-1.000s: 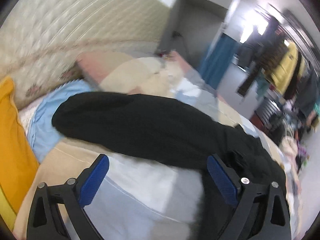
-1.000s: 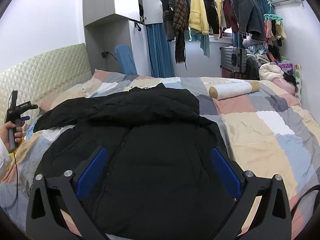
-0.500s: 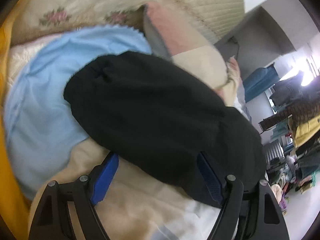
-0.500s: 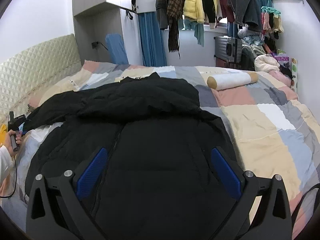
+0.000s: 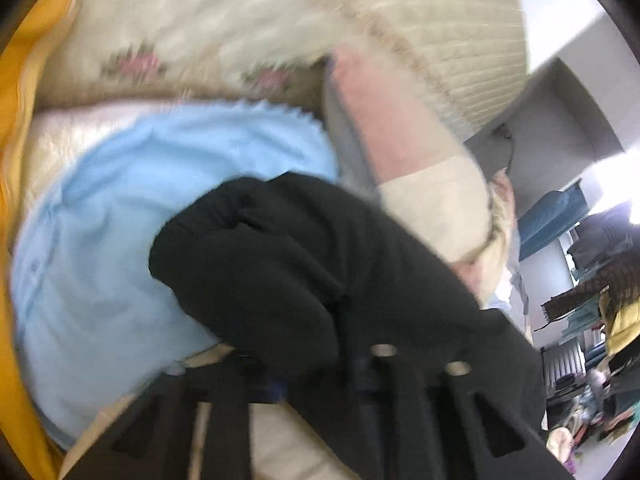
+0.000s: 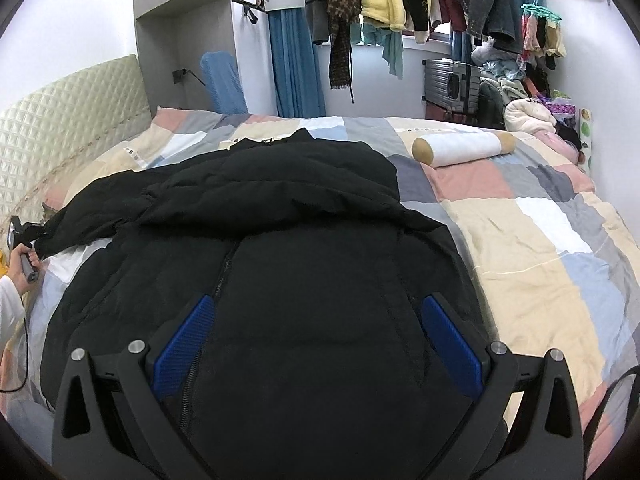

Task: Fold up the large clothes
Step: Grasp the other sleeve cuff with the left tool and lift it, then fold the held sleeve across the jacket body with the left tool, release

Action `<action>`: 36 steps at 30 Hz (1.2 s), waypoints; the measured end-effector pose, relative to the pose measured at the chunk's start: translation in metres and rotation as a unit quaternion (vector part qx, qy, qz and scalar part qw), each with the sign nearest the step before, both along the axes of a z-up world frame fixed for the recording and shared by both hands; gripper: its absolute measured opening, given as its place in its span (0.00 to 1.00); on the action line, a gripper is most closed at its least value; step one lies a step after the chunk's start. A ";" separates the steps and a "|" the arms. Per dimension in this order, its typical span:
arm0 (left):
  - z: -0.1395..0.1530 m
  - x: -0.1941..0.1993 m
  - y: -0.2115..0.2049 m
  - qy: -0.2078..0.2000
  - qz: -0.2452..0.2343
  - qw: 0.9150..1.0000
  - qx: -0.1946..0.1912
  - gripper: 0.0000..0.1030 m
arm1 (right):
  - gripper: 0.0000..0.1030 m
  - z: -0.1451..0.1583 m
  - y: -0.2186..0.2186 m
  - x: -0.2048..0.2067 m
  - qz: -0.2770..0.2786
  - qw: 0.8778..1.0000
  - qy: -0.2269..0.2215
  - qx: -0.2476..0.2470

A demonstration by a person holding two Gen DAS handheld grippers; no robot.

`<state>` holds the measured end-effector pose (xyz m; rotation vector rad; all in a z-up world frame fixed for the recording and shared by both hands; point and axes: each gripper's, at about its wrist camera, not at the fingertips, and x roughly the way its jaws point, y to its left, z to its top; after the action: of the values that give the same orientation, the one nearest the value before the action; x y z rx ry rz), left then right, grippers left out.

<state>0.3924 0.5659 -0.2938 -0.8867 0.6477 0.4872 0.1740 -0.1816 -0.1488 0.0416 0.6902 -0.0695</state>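
Note:
A large black padded jacket (image 6: 288, 240) lies spread on the patchwork bed, zipper up, one sleeve stretched to the left. My right gripper (image 6: 316, 340) is open, hovering over the jacket's lower front, pads apart and empty. In the left wrist view the jacket's sleeve end (image 5: 256, 264) fills the centre and my left gripper (image 5: 316, 376) has its jaws drawn together on the sleeve cuff; the blue pads are hidden by the cloth. The left gripper also shows small at the far left of the right wrist view (image 6: 28, 240), at the sleeve tip.
A light blue cloth (image 5: 104, 240) and a yellow one (image 5: 12, 160) lie under the sleeve by the quilted headboard (image 6: 60, 120). A rolled bolster (image 6: 460, 146) lies on the bed's right side. Hanging clothes (image 6: 400, 0) and a suitcase (image 6: 452, 84) stand behind.
My left gripper moved onto the sleeve end and closed on it. My right gripper moved slightly forward and lower over the jacket, still open.

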 end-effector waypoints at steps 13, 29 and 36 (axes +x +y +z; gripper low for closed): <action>0.161 -0.019 -0.073 -0.031 -0.054 0.983 0.172 0.04 | 1.00 0.012 -0.014 -0.019 0.005 1.000 -0.023 0.019; 0.339 -0.025 -0.264 -0.068 -0.169 0.921 0.346 0.04 | 1.00 0.035 -0.046 -0.046 0.010 0.996 -0.086 0.018; 0.382 -0.017 -0.385 -0.111 -0.243 0.887 0.377 0.04 | 1.00 0.038 -0.064 -0.046 0.004 0.995 -0.099 0.018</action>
<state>0.3756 0.1806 0.0881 -0.0198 0.3907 0.1443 0.1276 -0.2455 -0.1103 0.0786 0.4930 -0.0449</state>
